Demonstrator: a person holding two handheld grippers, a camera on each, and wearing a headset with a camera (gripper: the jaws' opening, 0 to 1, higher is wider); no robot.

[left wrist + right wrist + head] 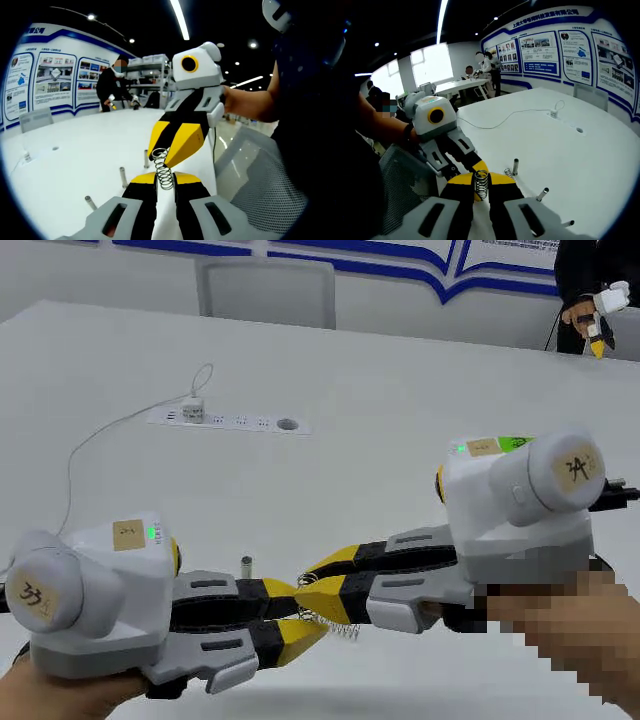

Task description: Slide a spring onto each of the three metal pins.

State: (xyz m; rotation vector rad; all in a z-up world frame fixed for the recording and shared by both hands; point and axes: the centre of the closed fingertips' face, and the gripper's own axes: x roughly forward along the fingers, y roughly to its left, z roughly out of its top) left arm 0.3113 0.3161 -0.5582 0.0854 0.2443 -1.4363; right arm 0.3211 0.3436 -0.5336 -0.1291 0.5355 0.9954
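Left hand-held gripper (165,179) and right hand-held gripper (482,181) both pinch one spring (163,169); best let one go, then line it over a pin (123,176).

A silvery coil spring (163,169) stands upright, its base pinched in the left gripper's (167,179) jaws and its top in the right gripper's (166,153) jaws. Three short, bare metal pins (123,176) stand upright on the white table (75,155), in a row running toward 8 o'clock from the spring.

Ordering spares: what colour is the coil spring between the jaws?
Silvery metal coil spring, clearest in the left gripper view.
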